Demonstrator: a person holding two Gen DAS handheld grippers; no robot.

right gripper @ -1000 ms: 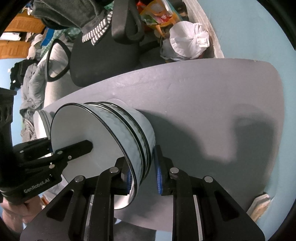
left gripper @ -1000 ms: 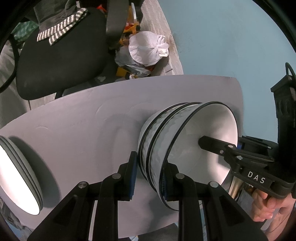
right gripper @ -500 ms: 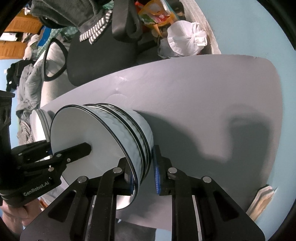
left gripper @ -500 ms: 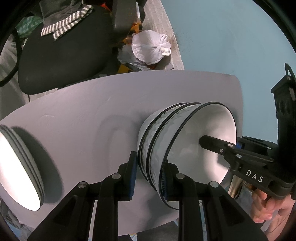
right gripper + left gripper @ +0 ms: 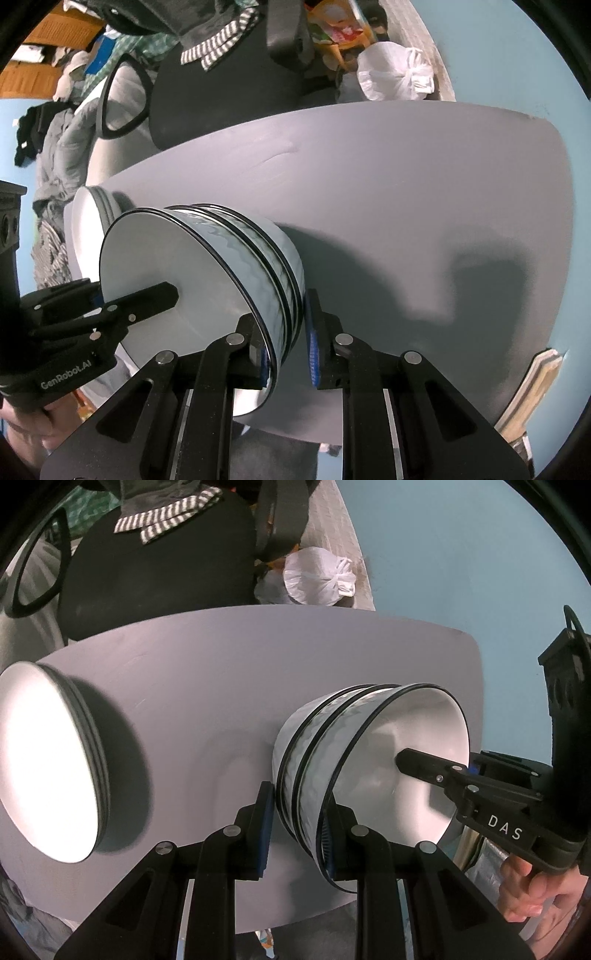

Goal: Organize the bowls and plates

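I have both grippers' jaws clamped on opposite rims of the bowls point(image 5: 354, 760), sharing the load; plates point(image 5: 51, 760) sit left.

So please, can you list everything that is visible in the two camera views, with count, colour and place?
bowls: stack of about three, white with black rims, nested, held at both sides of the rim over the table
plates: stack, exact count unclear, white with grey edges, on the table's left part
table: one, grey, under everything
office chair: one, black, behind the table
striped cloth: one, grey and white, on the chair
plastic bag: one, white, tied, on the floor behind the table
floor: light blue, around the table
left tool: one, black with blue pads, shut on the bowls' rim
right tool: one, black with blue pads, shut on the opposite rim
hand: one, holding the right tool's handle
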